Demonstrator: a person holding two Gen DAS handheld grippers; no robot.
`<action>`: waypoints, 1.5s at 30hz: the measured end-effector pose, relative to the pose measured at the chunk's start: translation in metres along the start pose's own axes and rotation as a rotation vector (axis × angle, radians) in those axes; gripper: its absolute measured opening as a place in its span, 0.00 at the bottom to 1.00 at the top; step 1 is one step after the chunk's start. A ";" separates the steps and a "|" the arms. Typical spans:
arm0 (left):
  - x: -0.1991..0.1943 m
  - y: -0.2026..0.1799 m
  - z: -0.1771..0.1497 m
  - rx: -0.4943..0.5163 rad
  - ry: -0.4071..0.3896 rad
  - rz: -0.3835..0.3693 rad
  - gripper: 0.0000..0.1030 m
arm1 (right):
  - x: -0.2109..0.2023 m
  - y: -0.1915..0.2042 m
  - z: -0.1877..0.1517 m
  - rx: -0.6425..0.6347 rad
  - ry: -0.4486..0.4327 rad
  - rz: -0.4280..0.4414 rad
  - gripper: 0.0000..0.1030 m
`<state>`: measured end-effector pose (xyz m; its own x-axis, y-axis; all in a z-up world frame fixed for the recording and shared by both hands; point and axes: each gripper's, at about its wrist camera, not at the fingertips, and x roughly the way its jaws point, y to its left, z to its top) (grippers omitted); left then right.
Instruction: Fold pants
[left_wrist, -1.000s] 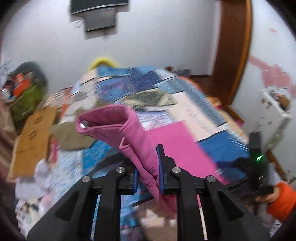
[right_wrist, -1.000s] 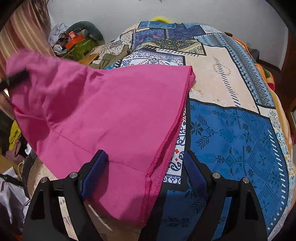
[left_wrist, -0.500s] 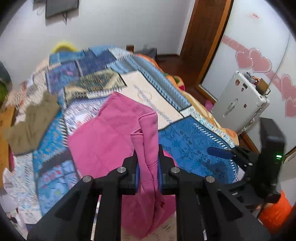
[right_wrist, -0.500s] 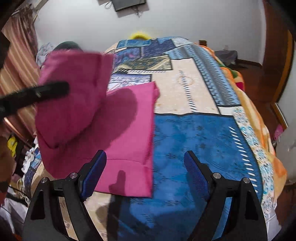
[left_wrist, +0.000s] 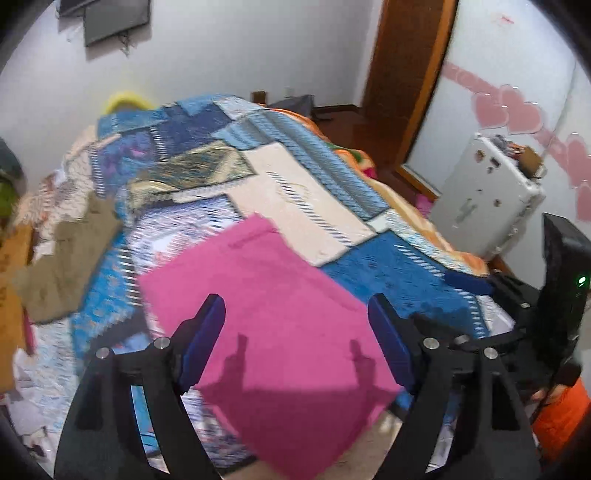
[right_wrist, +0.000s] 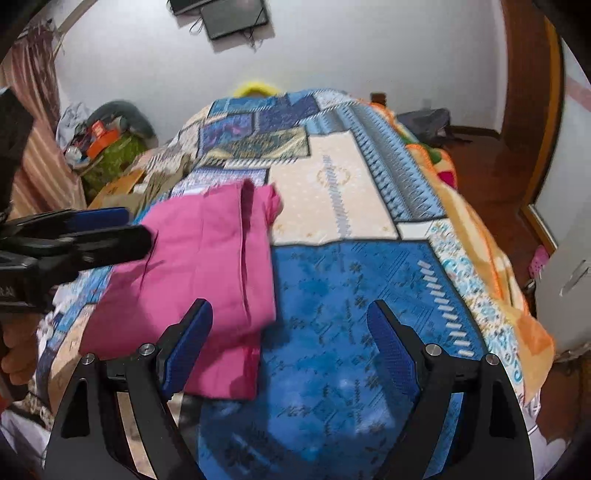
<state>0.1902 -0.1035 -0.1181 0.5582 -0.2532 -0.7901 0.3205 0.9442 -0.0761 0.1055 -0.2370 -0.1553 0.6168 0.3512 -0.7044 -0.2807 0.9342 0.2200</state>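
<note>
The pink pants (left_wrist: 266, 314) lie folded and flat on the patchwork bedspread (left_wrist: 388, 266) near its front edge. My left gripper (left_wrist: 295, 314) hovers just above them, its jaws opening wide, with nothing pressed between the pads. In the right wrist view the pants (right_wrist: 207, 266) show a folded layer with a seam running down it, and the left gripper (right_wrist: 136, 225) reaches in from the left over them. My right gripper (right_wrist: 290, 314) stands open over the blue patch of the bedspread (right_wrist: 332, 206), to the right of the pants, holding nothing.
An olive-brown garment (left_wrist: 70, 258) lies on the bed's left side beside cardboard (left_wrist: 7, 277). A white case (left_wrist: 484, 195) stands on the floor to the right, near a wooden door (left_wrist: 402, 74). Bags and clutter (right_wrist: 107, 140) pile up at the far left. An orange sleeve (left_wrist: 561, 410) shows at lower right.
My left gripper carried the raised pink fold across and down, then let it go; its jaws now stand wide and the pants lie flat. The right gripper stayed open and drew back.
</note>
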 end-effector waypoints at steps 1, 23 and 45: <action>0.000 0.009 0.004 -0.010 -0.003 0.029 0.77 | 0.000 -0.004 0.003 0.021 -0.007 0.001 0.81; 0.120 0.127 0.029 -0.015 0.248 0.233 0.87 | 0.050 -0.013 -0.019 0.084 0.089 0.046 0.81; 0.020 0.159 -0.093 -0.146 0.199 0.438 0.90 | 0.021 0.009 0.004 0.015 0.028 0.054 0.81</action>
<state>0.1813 0.0607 -0.2023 0.4552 0.2049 -0.8665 -0.0295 0.9761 0.2153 0.1194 -0.2208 -0.1654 0.5801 0.3992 -0.7100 -0.3020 0.9150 0.2677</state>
